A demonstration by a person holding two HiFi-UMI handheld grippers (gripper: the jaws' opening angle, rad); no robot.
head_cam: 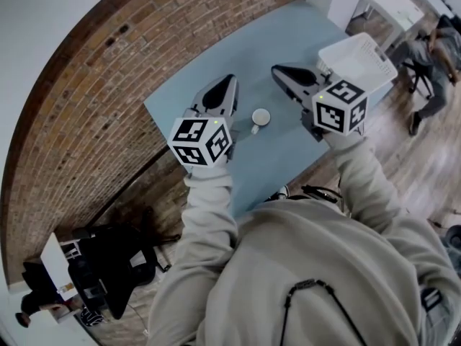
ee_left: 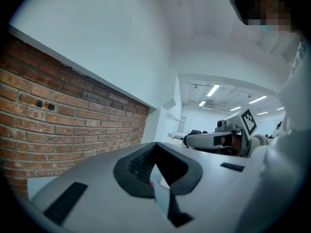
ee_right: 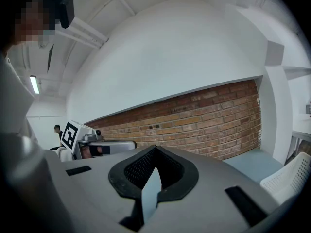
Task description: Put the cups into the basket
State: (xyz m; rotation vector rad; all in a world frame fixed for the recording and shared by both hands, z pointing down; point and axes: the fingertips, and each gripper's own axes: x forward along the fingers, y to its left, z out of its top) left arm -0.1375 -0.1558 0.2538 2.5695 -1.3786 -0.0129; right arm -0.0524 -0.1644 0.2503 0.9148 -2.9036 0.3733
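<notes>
One white cup (head_cam: 260, 118) with a handle stands upright on the light blue table (head_cam: 216, 63), between my two grippers. The white slotted basket (head_cam: 358, 62) sits at the table's right end and is seen again low at the right edge as the basket (ee_right: 291, 176). My left gripper (head_cam: 230, 82) hovers just left of the cup, jaws together and holding nothing. To the cup's right, close to the basket, is my right gripper (head_cam: 278, 70), also shut and empty. In both gripper views the closed jaws point level toward the walls, away from the table top: left gripper (ee_left: 155, 145), right gripper (ee_right: 155, 148).
A red brick wall (head_cam: 108, 85) runs along the table's far side. Wooden floor (head_cam: 425, 171) lies to the right, where a person sits on a chair (head_cam: 432, 56). Dark equipment (head_cam: 108, 265) stands on the floor at the lower left.
</notes>
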